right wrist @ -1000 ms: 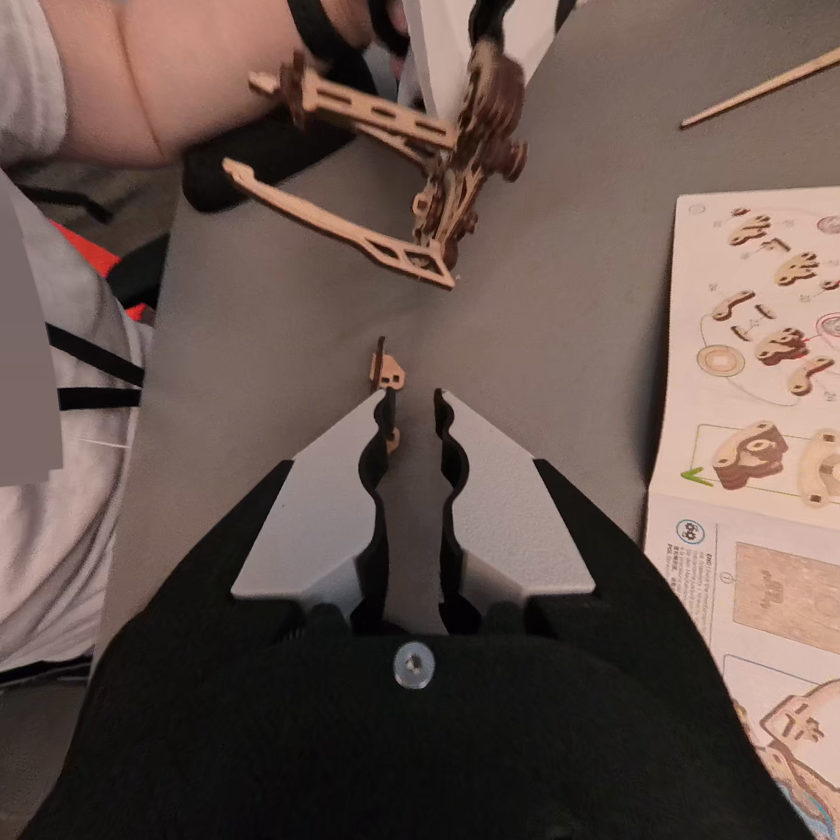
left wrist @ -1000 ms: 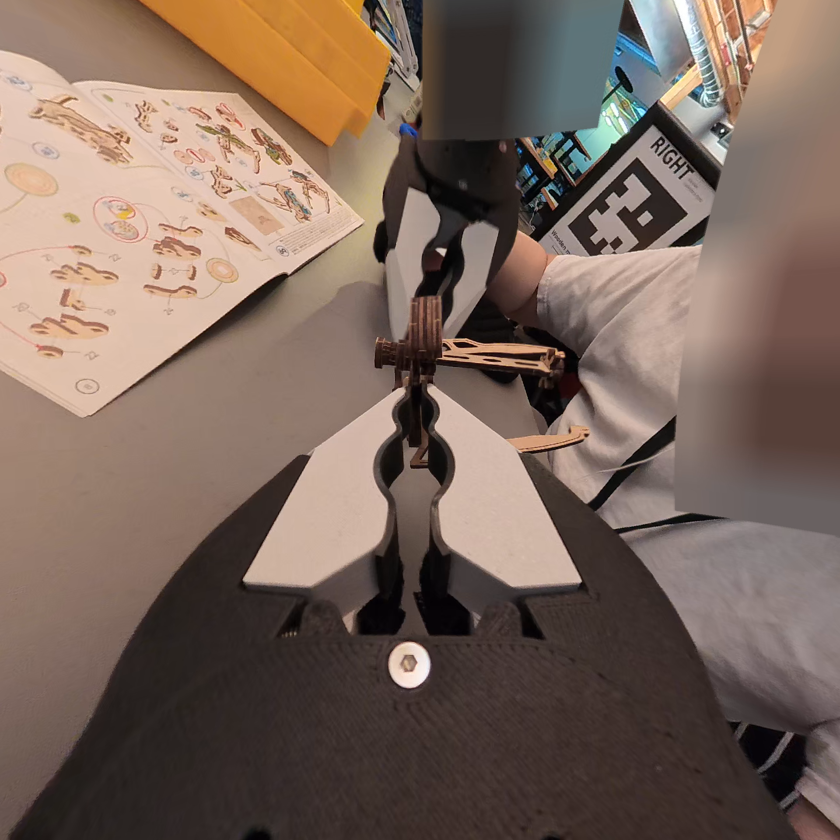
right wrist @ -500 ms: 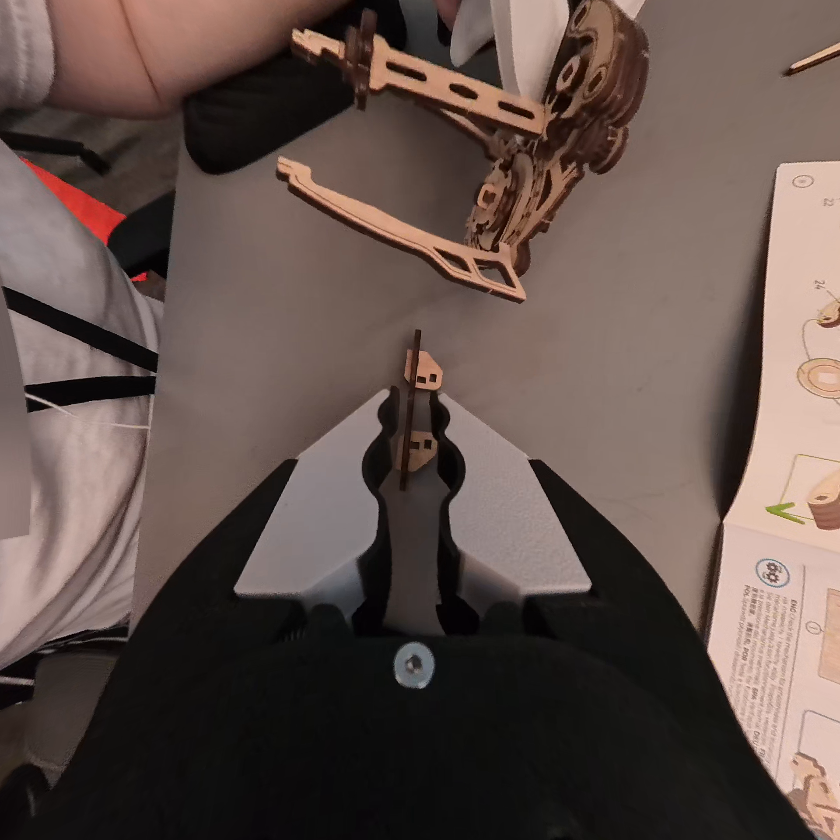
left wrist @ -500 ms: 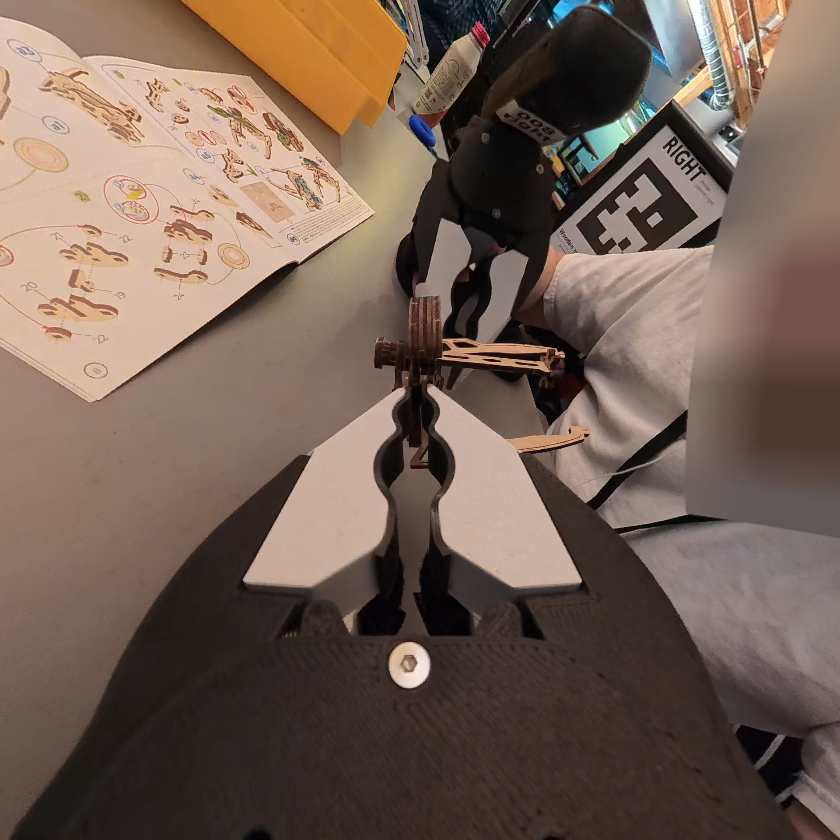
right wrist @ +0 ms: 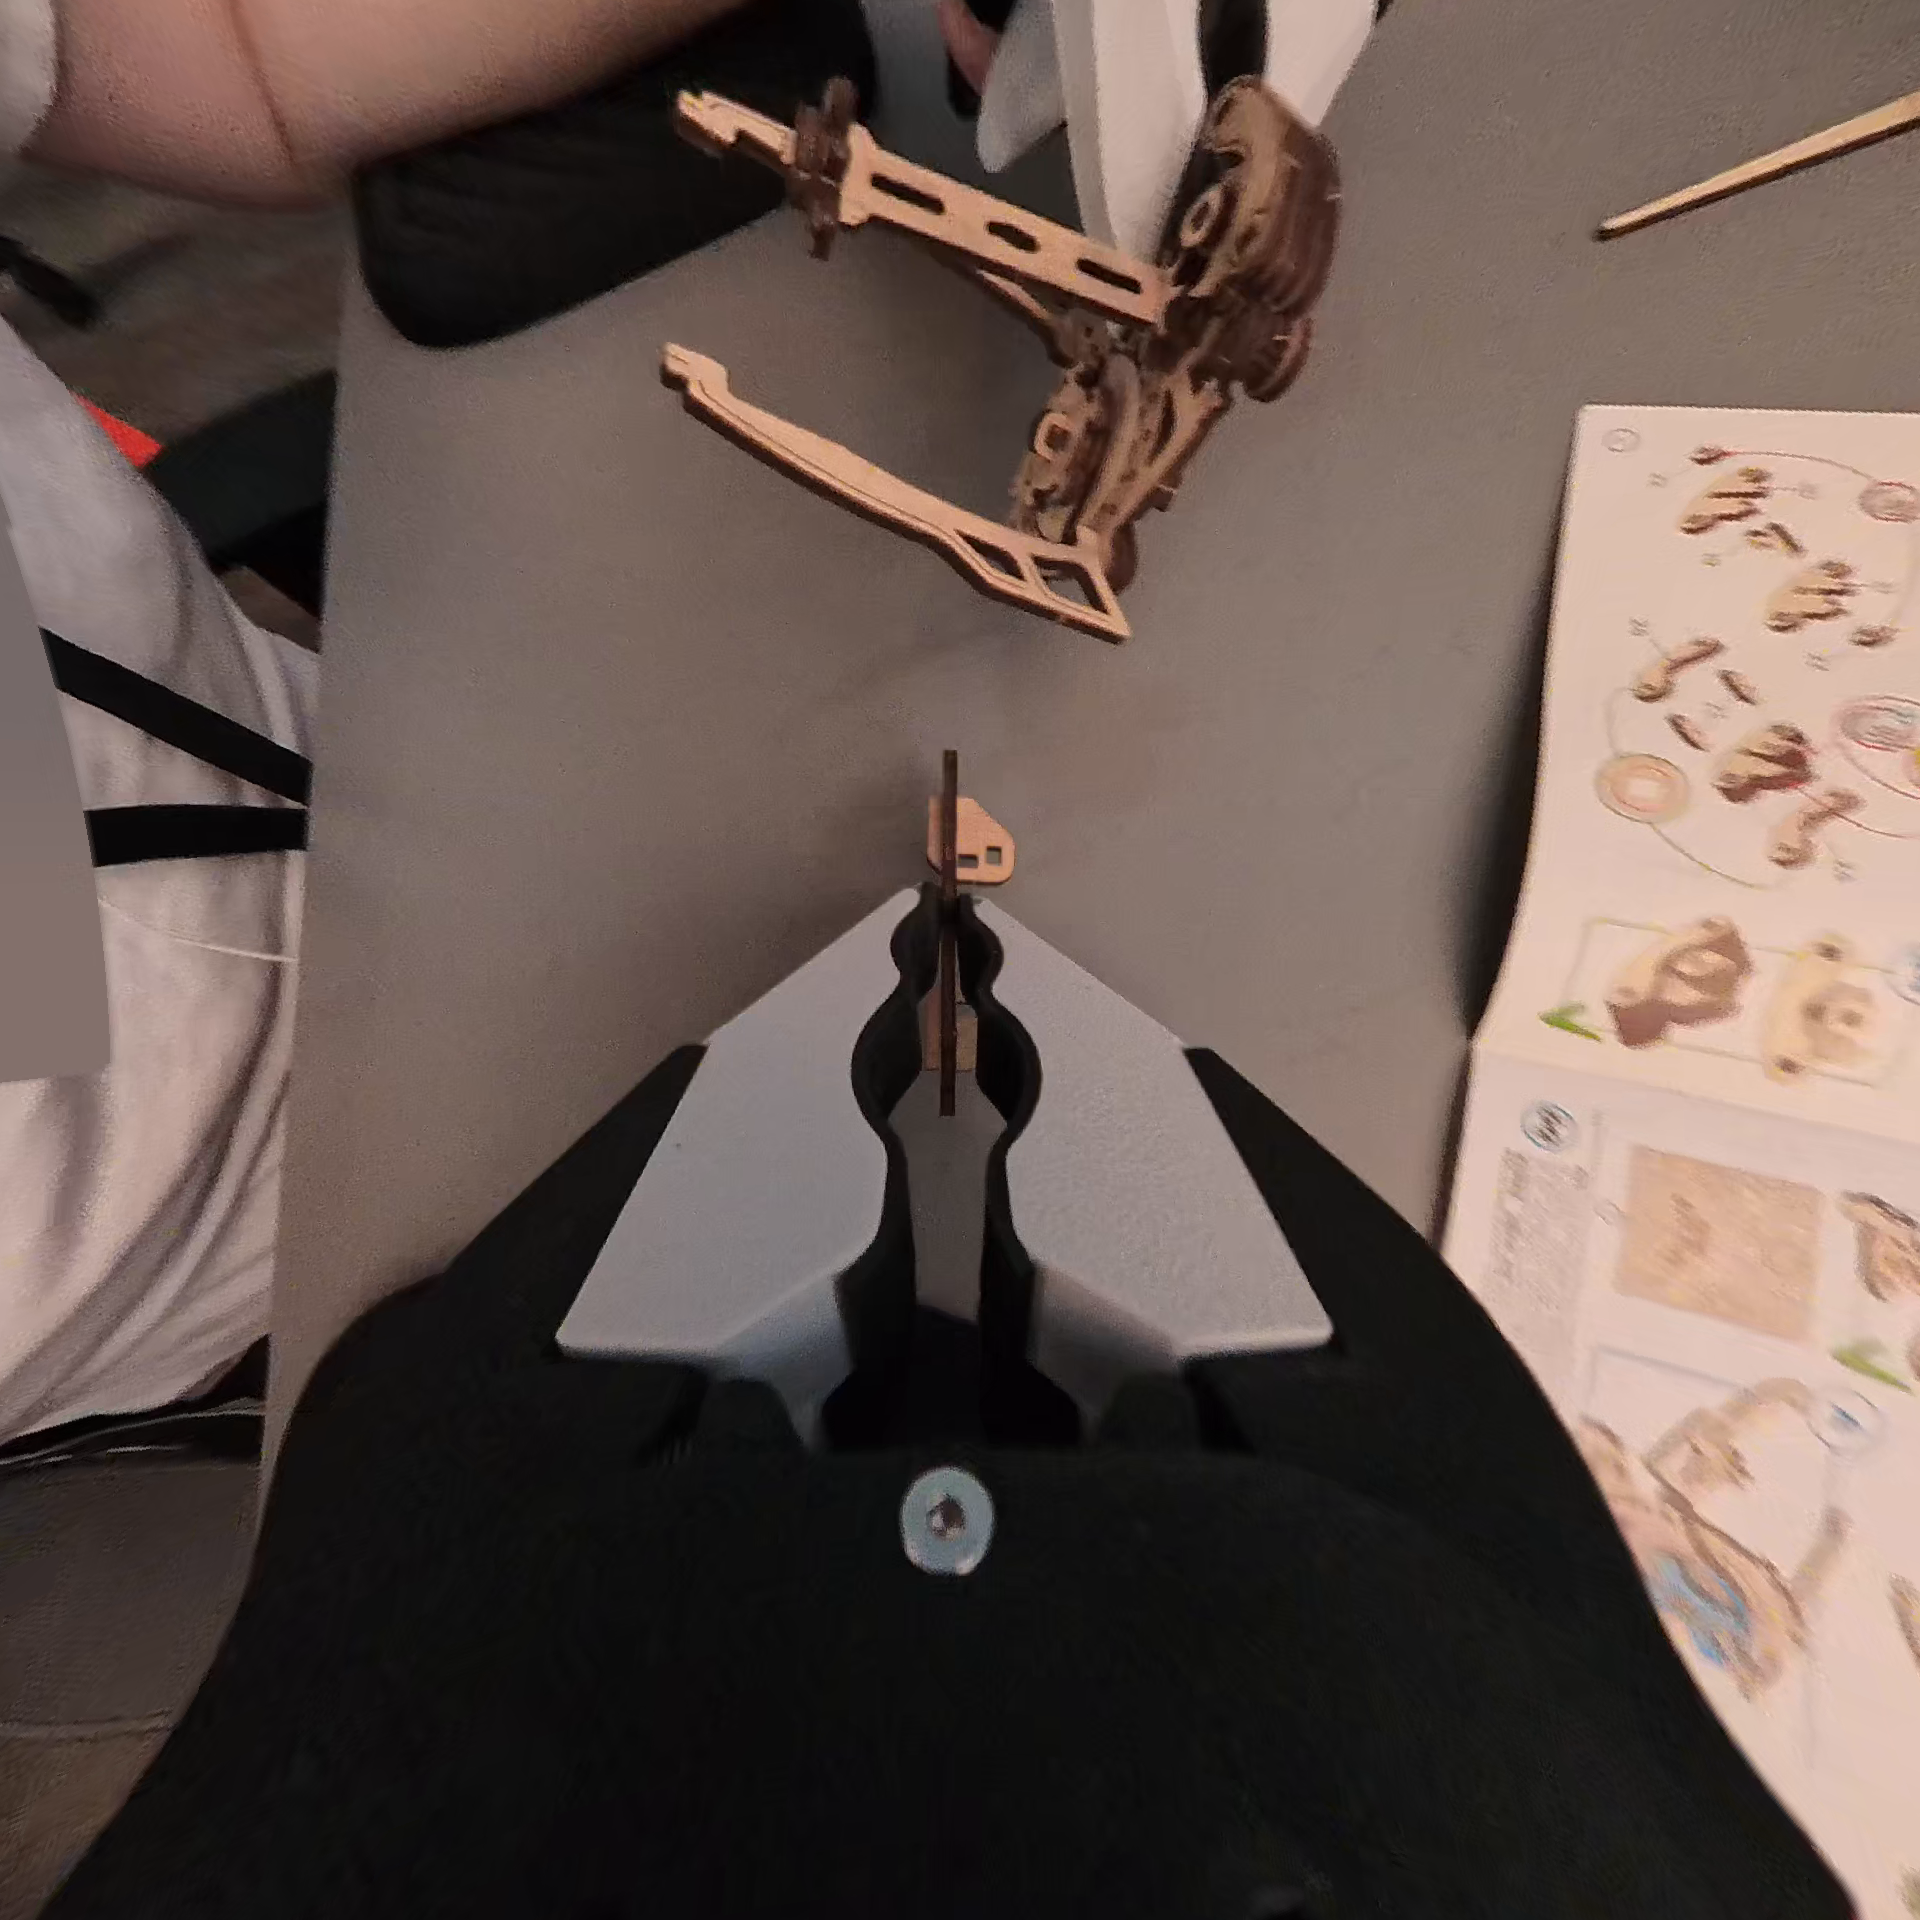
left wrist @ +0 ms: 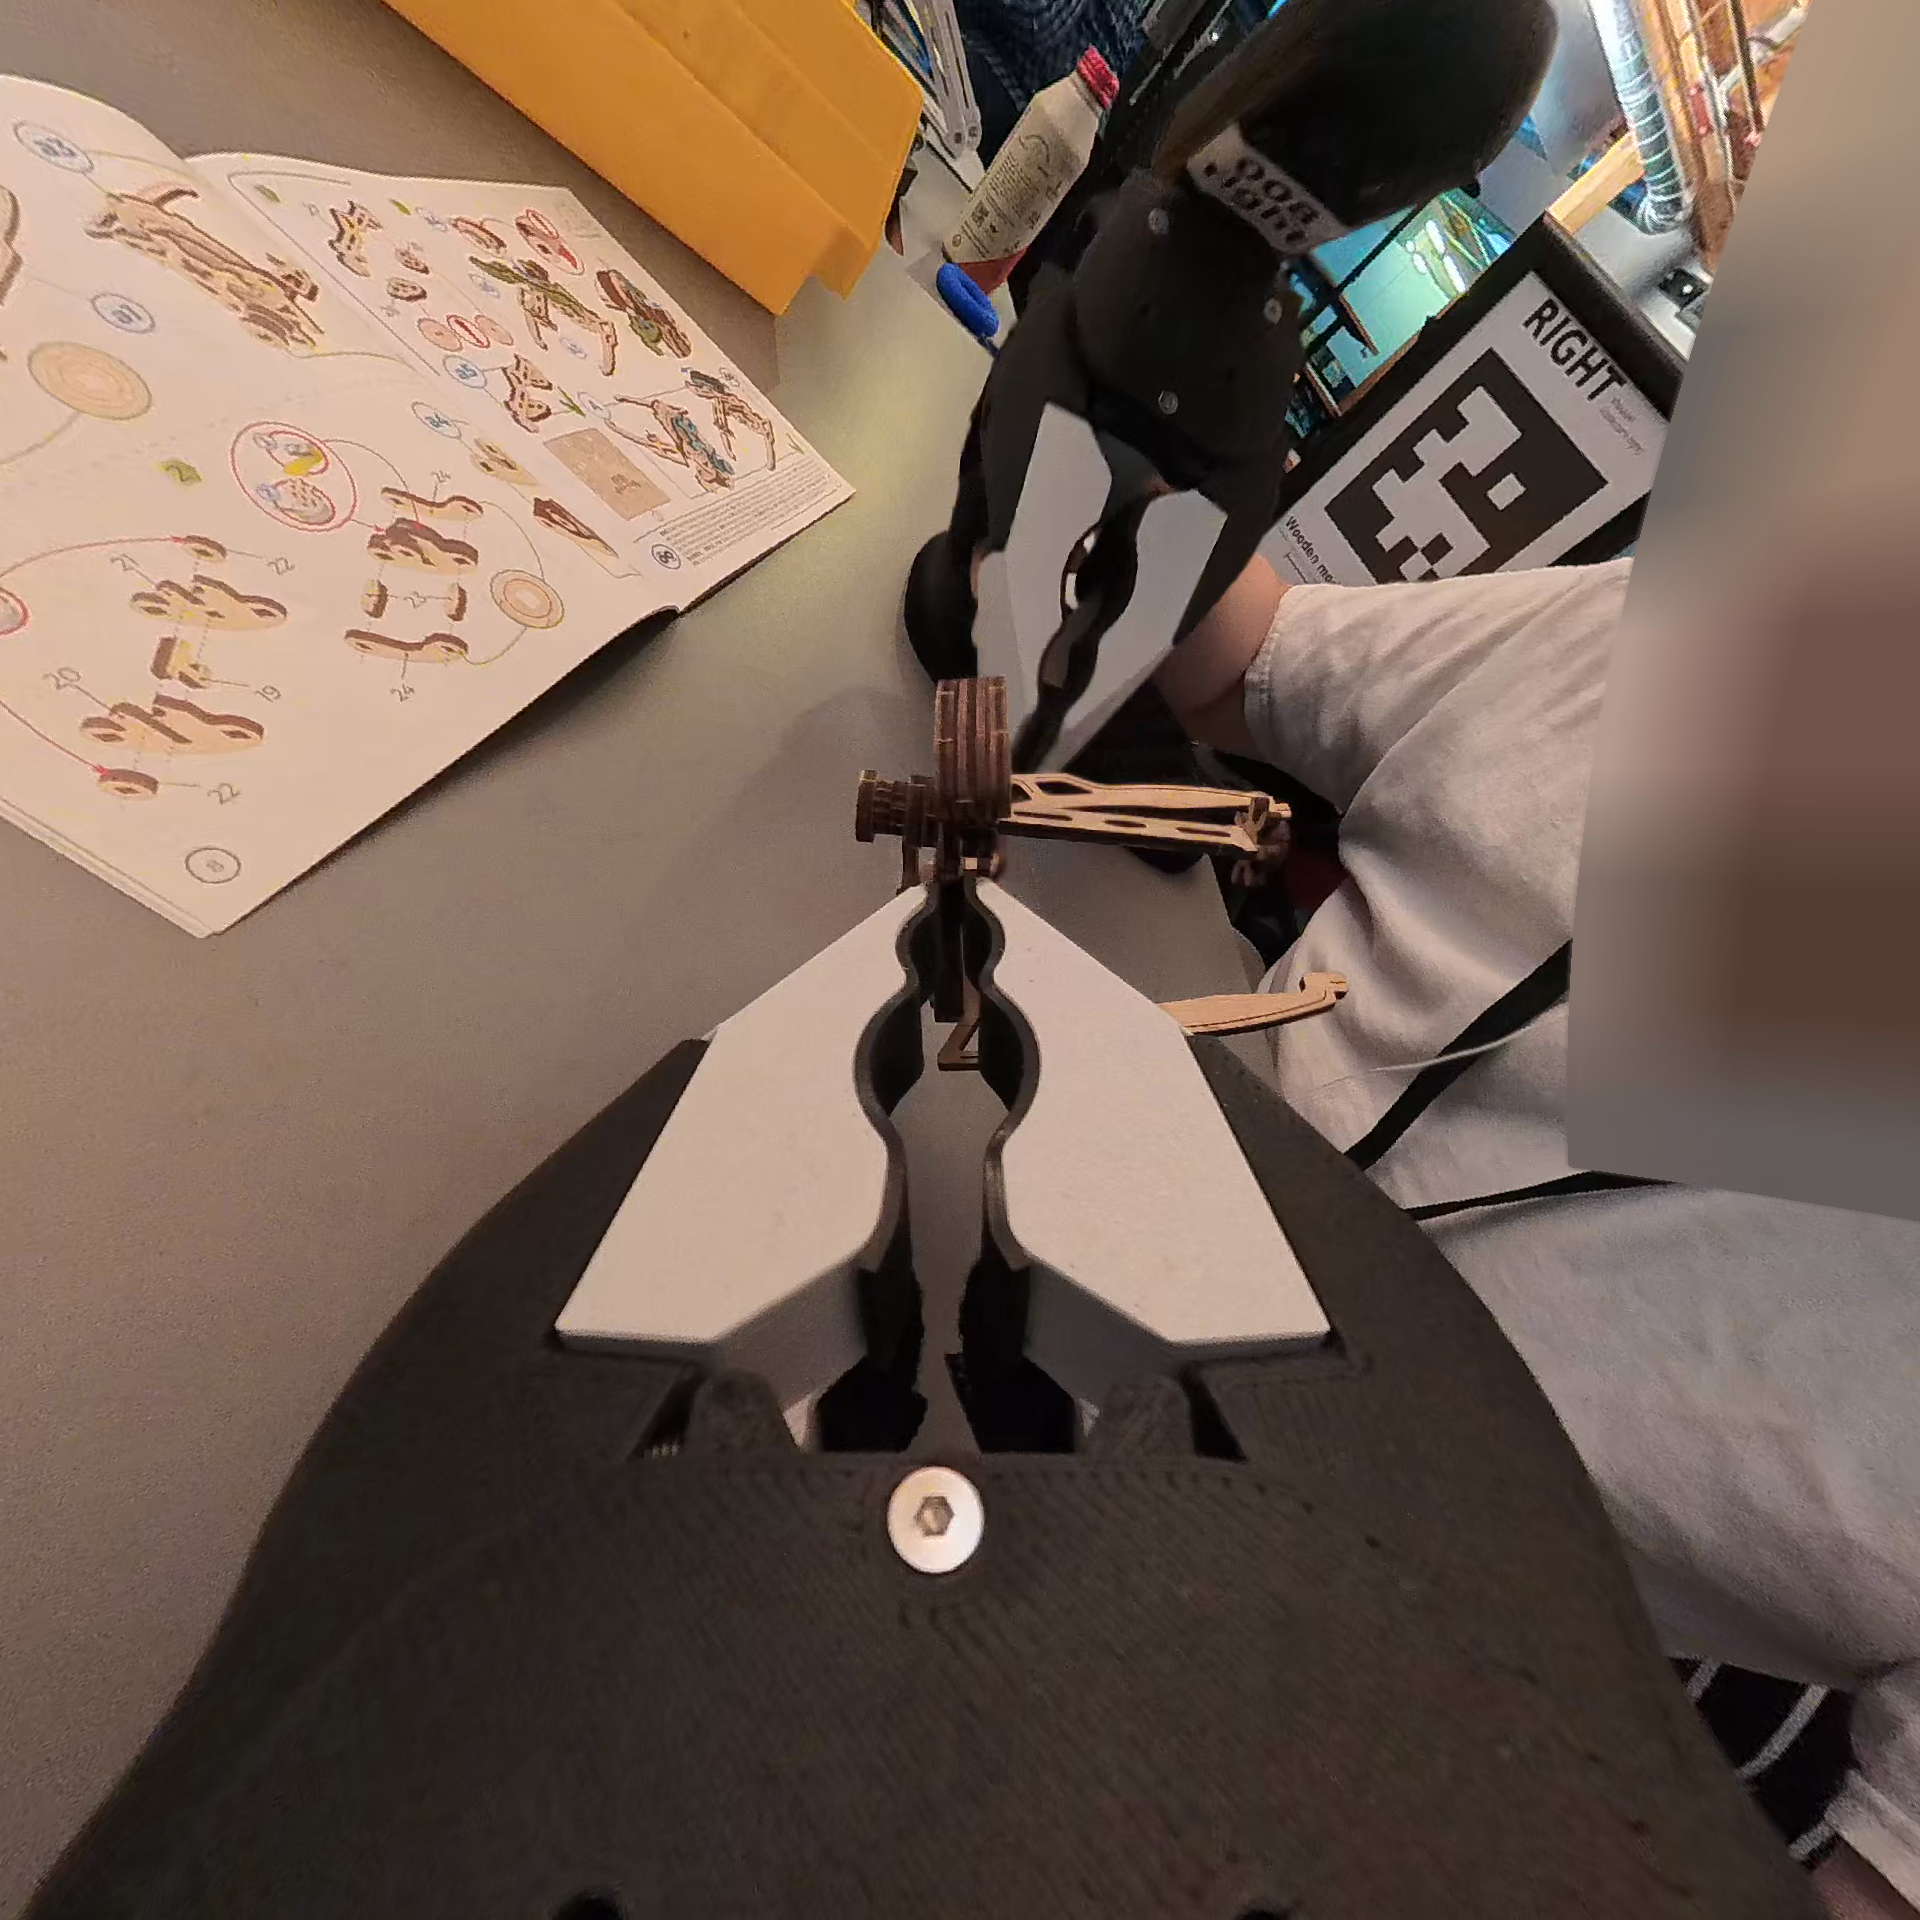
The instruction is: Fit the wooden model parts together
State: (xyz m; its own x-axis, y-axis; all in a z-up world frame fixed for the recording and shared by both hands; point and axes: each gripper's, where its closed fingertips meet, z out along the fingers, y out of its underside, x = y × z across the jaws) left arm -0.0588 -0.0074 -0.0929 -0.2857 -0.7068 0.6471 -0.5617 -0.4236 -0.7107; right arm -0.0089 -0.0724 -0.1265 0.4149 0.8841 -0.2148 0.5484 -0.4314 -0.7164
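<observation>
a: how is the joining best done?
b: the small piece (right wrist: 966, 842), pinched in the closed right gripper (right wrist: 948, 904), is lined up squarely before being pushed in.
a: and the model (left wrist: 966, 800)?
b: layered brown wood with two pale arms, clamped at the closed left gripper (left wrist: 951, 899) tips, ahead of the right one.

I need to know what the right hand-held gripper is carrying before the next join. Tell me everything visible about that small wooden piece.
The small wooden piece is thin, pale laser-cut plywood: a dark-edged flat plate seen edge-on, crossed by a small tab with rounded corner and two little rectangular cut-outs. It stands upright, pinched between the tips of the right hand-held gripper, sticking out past them above the grey table. It touches only the fingers and is clear of the larger wooden assembly ahead.
</observation>
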